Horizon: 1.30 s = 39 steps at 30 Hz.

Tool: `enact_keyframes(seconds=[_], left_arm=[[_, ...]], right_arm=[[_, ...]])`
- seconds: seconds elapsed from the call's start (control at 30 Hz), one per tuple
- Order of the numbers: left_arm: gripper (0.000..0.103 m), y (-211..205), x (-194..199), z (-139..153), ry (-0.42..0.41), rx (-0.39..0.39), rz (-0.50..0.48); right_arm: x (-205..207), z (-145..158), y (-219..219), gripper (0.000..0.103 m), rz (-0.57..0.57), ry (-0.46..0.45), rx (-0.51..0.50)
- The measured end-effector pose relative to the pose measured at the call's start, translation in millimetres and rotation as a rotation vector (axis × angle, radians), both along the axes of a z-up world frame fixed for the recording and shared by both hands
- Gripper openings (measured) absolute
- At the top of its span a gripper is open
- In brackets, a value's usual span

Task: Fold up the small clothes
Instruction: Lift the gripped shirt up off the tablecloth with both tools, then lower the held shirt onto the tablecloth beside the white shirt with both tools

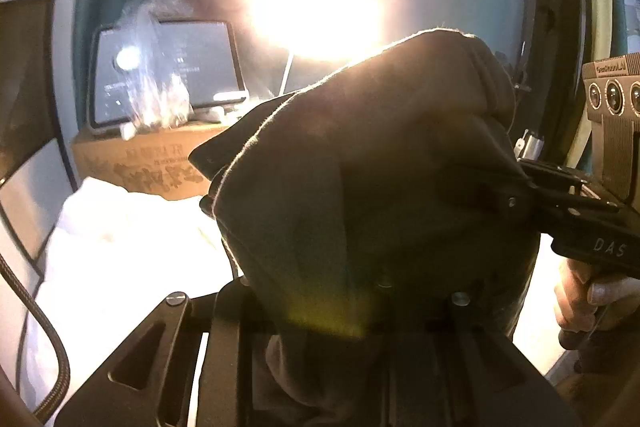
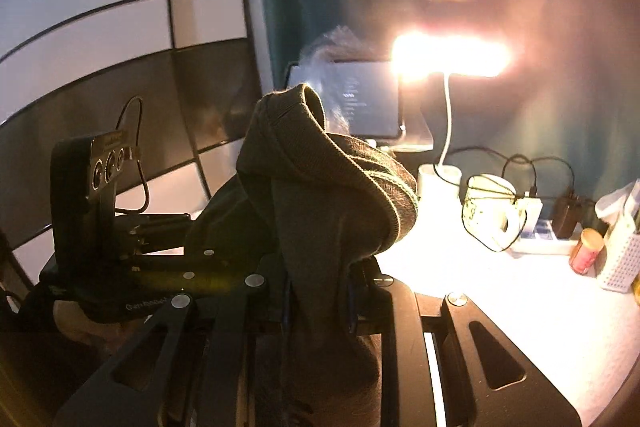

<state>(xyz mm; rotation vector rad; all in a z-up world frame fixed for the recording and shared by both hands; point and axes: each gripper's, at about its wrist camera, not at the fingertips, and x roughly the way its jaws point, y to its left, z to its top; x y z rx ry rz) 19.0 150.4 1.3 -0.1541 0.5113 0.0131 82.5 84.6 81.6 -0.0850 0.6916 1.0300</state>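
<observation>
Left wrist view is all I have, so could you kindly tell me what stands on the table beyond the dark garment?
Observer: A white ceramic mug stands on the white table, with a thin black cable draped over it.
Operator: Is anything else nearby?
Observer: A small orange-lidded jar stands beside a white perforated plastic holder.
Operator: And the garment itself?
Observer: The dark olive knit garment shows a ribbed hem and runs down between the jaws of the right gripper.
</observation>
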Motion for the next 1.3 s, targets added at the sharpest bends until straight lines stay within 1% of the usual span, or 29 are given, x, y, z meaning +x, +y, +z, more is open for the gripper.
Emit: enact_keyframes(seconds=[0.2,0.4,0.67,0.7,0.77,0.8,0.87,0.93,1.0,1.07,1.13,1.17,1.23,1.3], left_arm=[[0.021,2,27,-22,0.065,-0.018,-0.019],[0.021,1,50,-45,0.135,-0.040,-0.029],[0.021,7,69,-75,0.218,-0.068,-0.007],[0.021,10,73,-79,0.232,-0.078,-0.001],[0.021,17,80,-89,0.260,-0.105,0.007],[0.021,19,84,-93,0.276,-0.114,0.012],[0.021,23,91,-98,0.301,-0.116,0.026],[0.021,26,95,-102,0.323,-0.122,0.035],[0.021,26,97,-102,0.332,-0.124,0.037],[0.023,27,97,-102,0.343,-0.118,0.039],[0.024,29,99,-102,0.350,-0.118,0.039],[0.024,32,100,-102,0.355,-0.131,0.036],[0.024,40,103,-104,0.368,-0.179,0.031],[0.025,46,105,-104,0.370,-0.199,0.027]], right_arm=[[23,-29,2,0.021,-0.018,0.059,-0.029],[49,-69,-2,0.021,-0.047,0.152,-0.052],[87,-127,0,0.021,-0.064,0.263,-0.080],[89,-130,1,0.021,-0.063,0.274,-0.082],[99,-147,5,0.021,-0.062,0.314,-0.100],[100,-149,5,0.023,-0.063,0.329,-0.108],[110,-166,7,0.030,-0.076,0.377,-0.135],[118,-179,9,0.042,-0.082,0.408,-0.163],[125,-194,8,0.046,-0.077,0.456,-0.189],[131,-200,-1,0.047,-0.074,0.504,-0.130],[137,-203,-6,0.047,-0.070,0.543,-0.098],[140,-204,-8,0.047,-0.073,0.551,-0.092],[148,-207,-11,0.052,-0.092,0.570,-0.082],[152,-206,-13,0.053,-0.104,0.589,-0.059]])
